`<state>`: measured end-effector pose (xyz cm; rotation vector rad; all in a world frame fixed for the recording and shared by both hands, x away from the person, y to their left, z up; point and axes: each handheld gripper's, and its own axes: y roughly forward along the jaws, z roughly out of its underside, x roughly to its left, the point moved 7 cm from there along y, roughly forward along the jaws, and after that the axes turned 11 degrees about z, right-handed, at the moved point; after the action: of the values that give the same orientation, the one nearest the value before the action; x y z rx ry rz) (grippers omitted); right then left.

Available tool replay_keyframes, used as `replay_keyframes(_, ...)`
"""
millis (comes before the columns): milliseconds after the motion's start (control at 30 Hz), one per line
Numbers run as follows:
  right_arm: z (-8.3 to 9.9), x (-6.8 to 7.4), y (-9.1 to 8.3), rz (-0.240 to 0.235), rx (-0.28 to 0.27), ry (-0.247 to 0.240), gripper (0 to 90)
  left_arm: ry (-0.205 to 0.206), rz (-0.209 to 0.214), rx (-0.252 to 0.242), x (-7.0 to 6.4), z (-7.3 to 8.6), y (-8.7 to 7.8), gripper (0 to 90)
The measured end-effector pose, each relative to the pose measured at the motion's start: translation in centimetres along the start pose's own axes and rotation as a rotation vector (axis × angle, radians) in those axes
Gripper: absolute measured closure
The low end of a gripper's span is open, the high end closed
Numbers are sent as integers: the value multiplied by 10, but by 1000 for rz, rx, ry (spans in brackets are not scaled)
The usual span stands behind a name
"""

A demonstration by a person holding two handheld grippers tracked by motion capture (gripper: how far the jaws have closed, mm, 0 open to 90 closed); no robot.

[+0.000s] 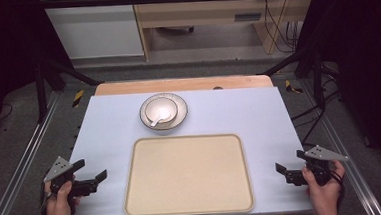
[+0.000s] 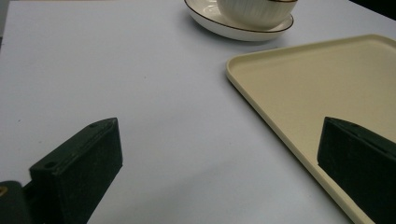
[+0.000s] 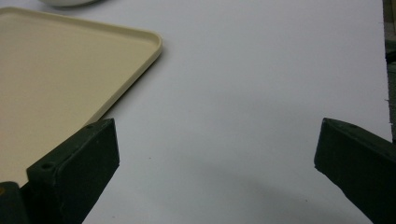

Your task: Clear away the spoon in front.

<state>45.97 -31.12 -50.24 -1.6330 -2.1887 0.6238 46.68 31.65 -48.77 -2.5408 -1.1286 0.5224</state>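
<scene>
A white table (image 1: 104,128) carries a cream rectangular tray (image 1: 187,174) at its near middle, bare inside. Just beyond the tray's far edge sits a white plate (image 1: 181,119) with a dark rim, and on it a white bowl (image 1: 161,111) holding a white spoon (image 1: 156,120). The left tool (image 1: 93,174) hovers over the table near its left edge, held in the person's left hand (image 1: 59,203), its jaws spread wide and gripping nothing; in the left gripper view one jaw overlaps the tray's near corner. The right tool (image 1: 288,165) sits near the table's right edge in the right hand (image 1: 323,187), jaws likewise wide apart and empty, just beside the tray's right side.
</scene>
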Motion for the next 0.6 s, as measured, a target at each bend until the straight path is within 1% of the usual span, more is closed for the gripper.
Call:
replay_keyframes(67,0,0,0,-2,0,4,4,-3,21,-4,-3,-2,2,0)
replay_keyframes(133,0,0,-1,-3,-4,13,4,-6,23,-7,-5,-2,3,0)
replay_keyframes(167,0,0,-1,-7,-3,15,4,-13,36,-20,-7,-4,5,0)
replay_keyframes(233,0,0,-1,-7,-4,17,4,-18,53,-30,-9,-7,8,0)
replay_keyframes(300,0,1,-1,-5,-4,9,4,-14,59,-33,-12,-11,12,2)
replay_keyframes(367,1,1,0,-6,1,13,4,-5,67,-26,-13,-14,14,0)
replay_keyframes(500,1,0,0,-7,-1,15,4,-11,88,-41,-18,-24,19,0)
replay_keyframes(600,2,0,0,-7,-2,17,4,-12,90,-38,-21,-29,24,0)
